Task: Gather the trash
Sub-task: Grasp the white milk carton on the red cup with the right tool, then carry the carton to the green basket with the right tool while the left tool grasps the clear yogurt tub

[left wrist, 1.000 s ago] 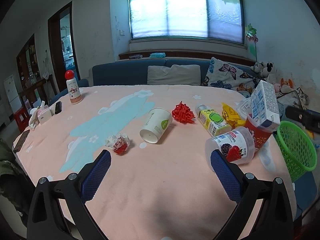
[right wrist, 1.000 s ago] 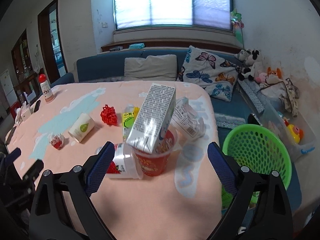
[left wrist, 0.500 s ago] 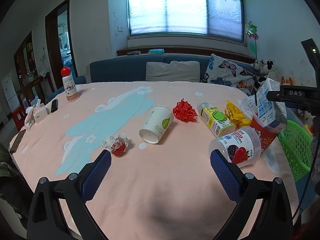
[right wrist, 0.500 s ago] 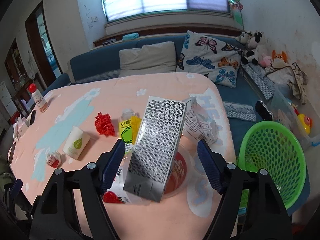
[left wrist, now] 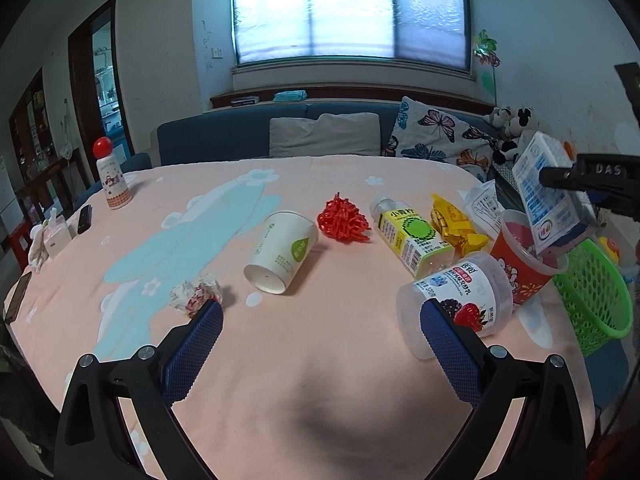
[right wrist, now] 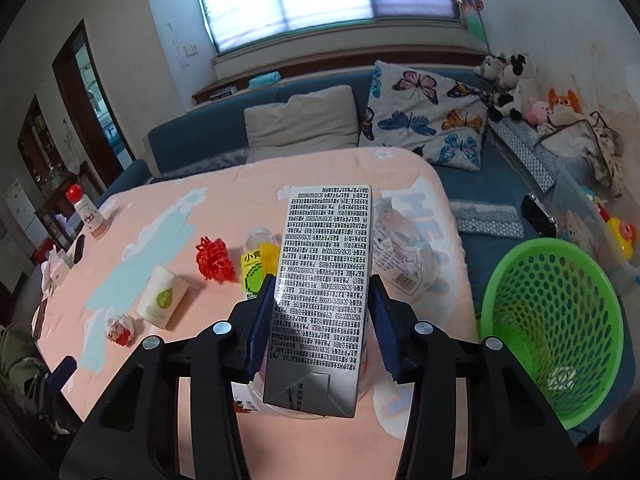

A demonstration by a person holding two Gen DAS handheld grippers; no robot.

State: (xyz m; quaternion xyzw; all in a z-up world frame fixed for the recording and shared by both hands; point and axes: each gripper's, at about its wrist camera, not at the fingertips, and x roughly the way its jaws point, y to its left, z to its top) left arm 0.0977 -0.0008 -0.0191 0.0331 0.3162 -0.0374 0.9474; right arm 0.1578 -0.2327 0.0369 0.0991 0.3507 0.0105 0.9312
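My right gripper [right wrist: 322, 320] is shut on a white milk carton [right wrist: 326, 288] that stands tilted in a red cup [left wrist: 520, 264]; the carton also shows in the left wrist view [left wrist: 548, 196]. The green basket [right wrist: 556, 312] stands off the table's right edge. My left gripper [left wrist: 320, 344] is open and empty above the table's near edge. On the pink tablecloth [left wrist: 320, 360] lie a berry yogurt tub [left wrist: 460, 300], a yellow-green bottle [left wrist: 408, 236], a yellow wrapper [left wrist: 456, 220], a red frilly ball [left wrist: 342, 220], a paper cup [left wrist: 282, 252] and a crumpled wrapper [left wrist: 196, 294].
A red-capped bottle [left wrist: 112, 176], a tissue box [left wrist: 56, 232] and two phones [left wrist: 84, 218] lie at the table's left side. A clear plastic bag [right wrist: 404, 248] lies behind the carton. A blue sofa [left wrist: 240, 140] with cushions runs behind the table.
My right gripper has come down over the milk carton and closed its pads on its sides. My left gripper has moved in a little toward the table and stays open.
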